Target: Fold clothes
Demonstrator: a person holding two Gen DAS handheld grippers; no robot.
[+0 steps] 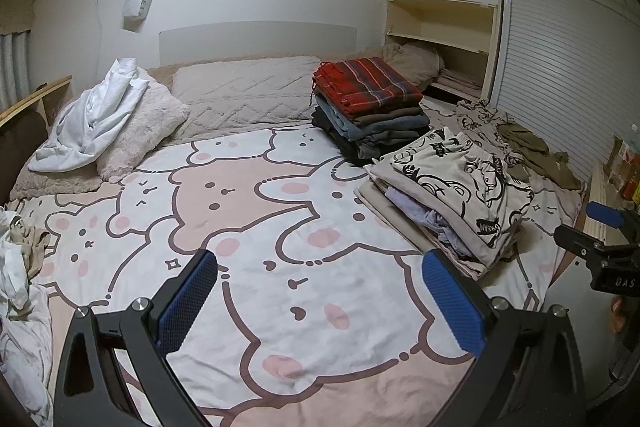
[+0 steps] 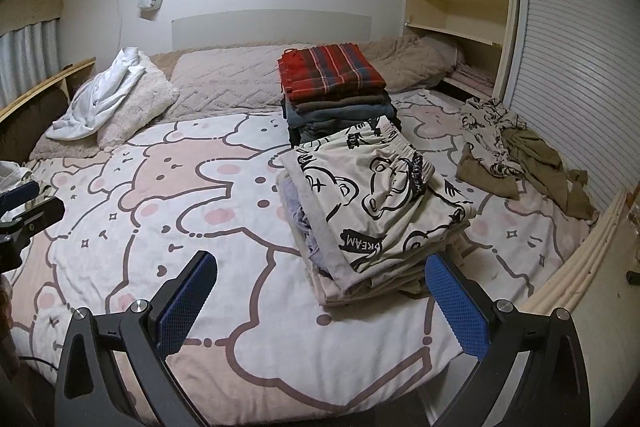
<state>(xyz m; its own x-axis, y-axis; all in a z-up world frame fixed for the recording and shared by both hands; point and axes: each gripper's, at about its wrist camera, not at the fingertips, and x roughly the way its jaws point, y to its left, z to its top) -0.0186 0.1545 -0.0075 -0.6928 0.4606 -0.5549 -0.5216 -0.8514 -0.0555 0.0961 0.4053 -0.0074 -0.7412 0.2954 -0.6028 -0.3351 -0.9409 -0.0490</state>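
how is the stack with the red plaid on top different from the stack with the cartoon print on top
The red plaid stack sits farther up the bed, near the pillows; the cartoon print stack lies nearer the cameras. The plaid stack holds mostly dark and blue-grey layers with squared edges; the cartoon stack is pale, beige and lavender, spread wider and looser, its top piece skewed. Both are folded piles resting on the bed, and neither gripper touches them.

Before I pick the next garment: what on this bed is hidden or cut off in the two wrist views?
- Lower layers of the near folded stack: covered by the cartoon-print piece on top, both views.
- Crumpled pale clothes: cut by the left wrist view's left edge.
- Olive garment: partly under the printed one; type unclear.
- Items in the shelf recess: too dim and small.
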